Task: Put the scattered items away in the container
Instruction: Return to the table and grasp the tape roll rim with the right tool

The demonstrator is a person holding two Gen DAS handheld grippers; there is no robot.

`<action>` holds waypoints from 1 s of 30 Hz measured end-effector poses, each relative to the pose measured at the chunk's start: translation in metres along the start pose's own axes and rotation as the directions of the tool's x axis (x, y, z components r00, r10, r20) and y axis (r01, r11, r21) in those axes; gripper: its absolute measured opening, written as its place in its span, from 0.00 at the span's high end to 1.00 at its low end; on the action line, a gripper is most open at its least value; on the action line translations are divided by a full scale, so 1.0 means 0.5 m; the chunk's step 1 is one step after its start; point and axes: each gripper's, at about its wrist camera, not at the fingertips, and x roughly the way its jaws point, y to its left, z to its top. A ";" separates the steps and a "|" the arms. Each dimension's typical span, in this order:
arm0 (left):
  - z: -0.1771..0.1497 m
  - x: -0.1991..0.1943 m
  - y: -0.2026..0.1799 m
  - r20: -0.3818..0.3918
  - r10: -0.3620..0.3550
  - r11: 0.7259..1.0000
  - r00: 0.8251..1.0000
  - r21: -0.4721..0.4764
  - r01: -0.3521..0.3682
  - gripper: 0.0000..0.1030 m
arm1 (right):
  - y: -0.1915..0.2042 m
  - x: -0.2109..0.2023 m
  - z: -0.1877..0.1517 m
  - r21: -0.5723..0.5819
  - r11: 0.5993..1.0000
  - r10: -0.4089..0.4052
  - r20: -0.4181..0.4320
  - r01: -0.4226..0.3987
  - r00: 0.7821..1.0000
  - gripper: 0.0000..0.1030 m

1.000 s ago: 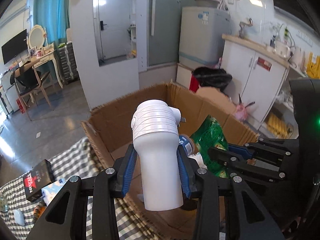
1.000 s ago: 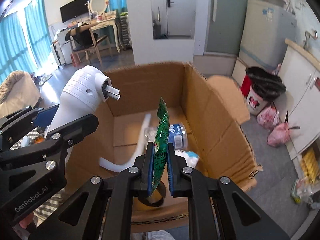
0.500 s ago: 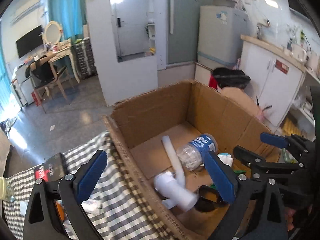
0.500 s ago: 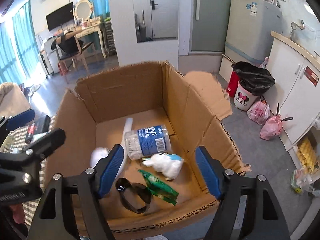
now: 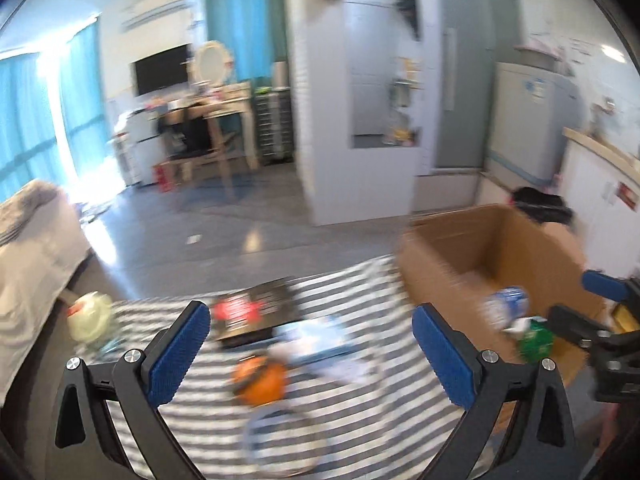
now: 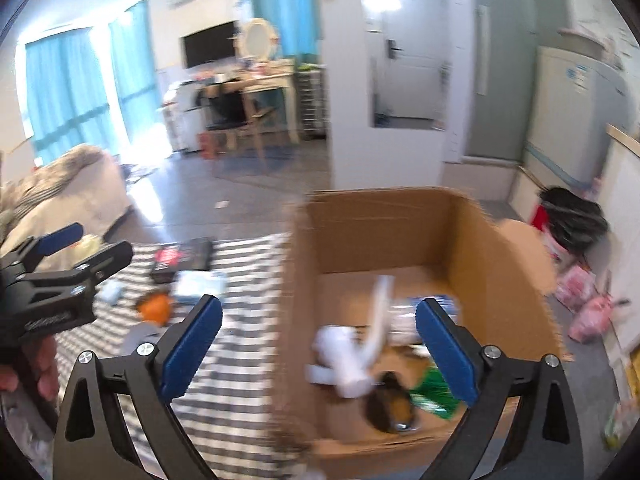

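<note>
Two tongs, left tongs (image 5: 310, 344) and right tongs (image 6: 318, 344), gape wide, empty. Orange item (image 5: 260, 378) lies mid-bench on the striped cloth (image 5: 360, 408), left of the cardboard box (image 6: 384, 232). Judged light, rounded, possibly slippery: grip across its middle.

Striped cloth (image 5: 360, 412), black box (image 5: 256, 314), orange item (image 5: 262, 378), cardboard box (image 6: 400, 228)

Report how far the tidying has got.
Done: white tube, bottle and green packet lie in the box. In hand: nothing; left gripper and right gripper are open. Left on the striped cloth: black box, orange item, blue pack.
</note>
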 end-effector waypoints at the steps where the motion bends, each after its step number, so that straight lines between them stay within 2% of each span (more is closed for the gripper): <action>1: -0.014 0.001 0.029 -0.010 0.027 1.000 1.000 -0.015 -0.027 0.00 | 0.022 0.004 -0.003 -0.006 1.000 0.030 -0.001 -0.030 1.000 0.05; 4: -0.067 0.011 0.108 -0.052 0.092 0.993 0.994 -0.066 -0.095 0.00 | 0.084 0.032 -0.014 0.001 0.993 0.117 -0.020 -0.117 0.993 0.05; 6: -0.097 0.015 0.139 -0.069 0.107 0.989 0.992 -0.098 -0.114 0.00 | 0.121 0.064 -0.022 -0.001 0.986 0.164 -0.074 -0.165 0.984 0.05; 11: -0.150 0.031 0.199 -0.122 0.087 0.981 0.989 -0.161 -0.107 0.00 | 0.178 0.150 -0.042 0.046 0.993 0.117 -0.197 -0.110 0.973 0.05; 16: -0.174 0.044 0.230 -0.134 0.079 0.977 0.988 -0.185 -0.103 0.00 | 0.215 0.213 -0.064 0.070 0.987 0.158 -0.265 -0.145 0.951 0.05; 19: -0.187 0.056 0.244 -0.143 0.068 0.974 0.987 -0.205 -0.097 0.00 | 0.259 0.233 -0.074 -0.018 0.993 0.107 -0.279 -0.116 0.954 0.05; 21: -0.195 0.060 0.252 -0.150 0.065 0.972 0.987 -0.213 -0.096 0.00 | 0.297 0.238 -0.082 -0.148 0.988 0.003 -0.245 -0.041 0.970 0.05; 23: -0.204 0.067 0.263 -0.164 0.057 0.970 0.985 -0.224 -0.094 0.00 | 0.320 0.247 -0.089 -0.216 0.976 -0.055 -0.226 0.005 0.973 0.05; 28: -0.219 0.082 0.289 -0.185 0.052 0.962 0.981 -0.254 -0.099 0.00 | 0.332 0.293 -0.105 -0.210 0.977 -0.024 -0.312 -0.045 0.950 0.09; 30: -0.222 0.088 0.297 -0.191 0.054 0.960 0.980 -0.260 -0.103 0.00 | 0.340 0.307 -0.113 -0.233 0.972 -0.039 -0.326 -0.040 0.945 0.15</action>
